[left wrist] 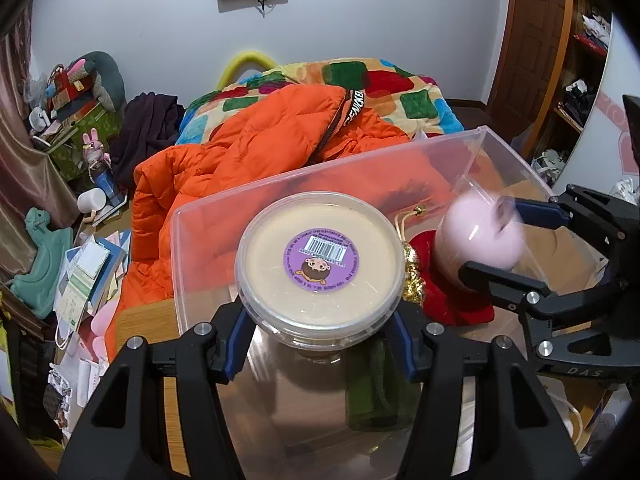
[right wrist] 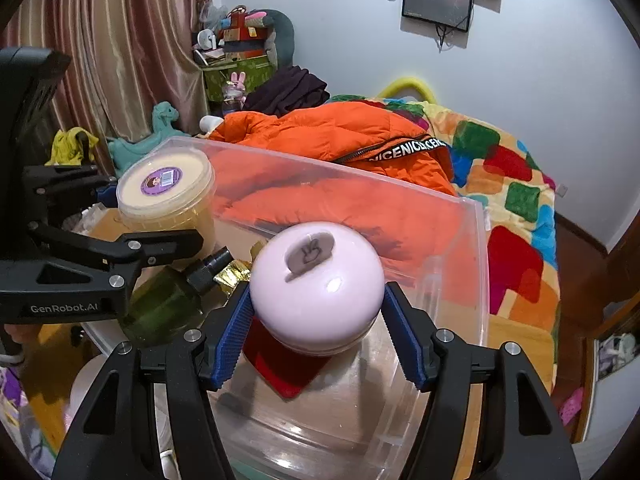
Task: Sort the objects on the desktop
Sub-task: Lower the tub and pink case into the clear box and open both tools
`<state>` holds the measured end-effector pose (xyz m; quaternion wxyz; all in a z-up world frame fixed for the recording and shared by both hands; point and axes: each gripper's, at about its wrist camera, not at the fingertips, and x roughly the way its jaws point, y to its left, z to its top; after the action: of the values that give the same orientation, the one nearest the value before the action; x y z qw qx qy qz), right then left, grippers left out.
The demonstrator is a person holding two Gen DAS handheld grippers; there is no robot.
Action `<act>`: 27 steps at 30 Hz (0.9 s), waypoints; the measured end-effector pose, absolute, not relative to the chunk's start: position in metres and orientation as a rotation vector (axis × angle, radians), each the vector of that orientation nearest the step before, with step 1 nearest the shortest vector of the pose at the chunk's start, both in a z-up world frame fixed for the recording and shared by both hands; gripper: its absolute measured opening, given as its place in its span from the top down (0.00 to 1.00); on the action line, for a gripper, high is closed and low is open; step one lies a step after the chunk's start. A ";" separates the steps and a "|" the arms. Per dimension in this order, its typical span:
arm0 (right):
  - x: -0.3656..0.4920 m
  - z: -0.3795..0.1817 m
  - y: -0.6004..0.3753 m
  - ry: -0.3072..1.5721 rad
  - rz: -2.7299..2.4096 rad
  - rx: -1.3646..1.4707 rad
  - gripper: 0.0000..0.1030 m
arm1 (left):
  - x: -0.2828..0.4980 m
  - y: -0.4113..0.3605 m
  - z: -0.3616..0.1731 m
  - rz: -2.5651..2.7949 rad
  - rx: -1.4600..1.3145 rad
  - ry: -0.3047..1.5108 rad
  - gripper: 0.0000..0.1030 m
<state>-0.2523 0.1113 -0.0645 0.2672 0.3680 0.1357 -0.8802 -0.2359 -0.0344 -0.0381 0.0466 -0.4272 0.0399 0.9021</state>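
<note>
A round tub with a cream lid and purple sticker [left wrist: 320,264] sits between the blue pads of my left gripper [left wrist: 320,338], which is shut on it over the near wall of a clear plastic bin [left wrist: 280,178]. My right gripper [right wrist: 316,304] is shut on a pale pink ball-shaped object [right wrist: 316,280] with a grey mark on top, held over the bin [right wrist: 476,280]. Inside the bin lie a dark green bottle [left wrist: 376,384] and a red pouch [right wrist: 288,372] with gold trim. From the right wrist view, the left gripper [right wrist: 160,216] and tub [right wrist: 168,188] are at the left.
An orange padded jacket [left wrist: 248,152] and a colourful blanket [right wrist: 512,184] lie on the bed behind the bin. Books, papers, a white mug [left wrist: 92,200] and a teal dinosaur toy [left wrist: 40,256] crowd the left side. A wooden tabletop [left wrist: 144,320] shows beside the bin.
</note>
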 end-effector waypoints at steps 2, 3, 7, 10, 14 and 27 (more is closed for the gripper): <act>-0.251 -0.063 0.112 0.350 -2.373 0.989 0.41 | -0.235 -0.033 -0.039 2.752 -1.306 0.137 0.44; -0.251 -0.062 0.112 0.341 -2.370 0.988 0.41 | -0.235 -0.032 -0.040 2.754 -1.307 0.142 0.44; -0.250 -0.060 0.114 0.321 -2.375 0.983 0.41 | -0.230 -0.029 -0.039 2.759 -1.285 0.165 0.43; -0.248 -0.059 0.115 0.331 -2.379 0.975 0.41 | -0.227 -0.027 -0.032 2.765 -1.257 0.177 0.43; -0.243 -0.055 0.118 0.324 -2.383 0.967 0.41 | -0.226 -0.028 -0.027 2.780 -1.256 0.186 0.43; -0.220 -0.036 0.139 0.294 -2.412 0.937 0.41 | -0.208 -0.030 -0.012 2.784 -1.246 0.120 0.33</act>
<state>-0.2204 0.1391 -0.0364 0.2655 0.3470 0.1090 -0.8929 -0.2081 -0.0300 -0.0120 0.0447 -0.4078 0.0393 0.9111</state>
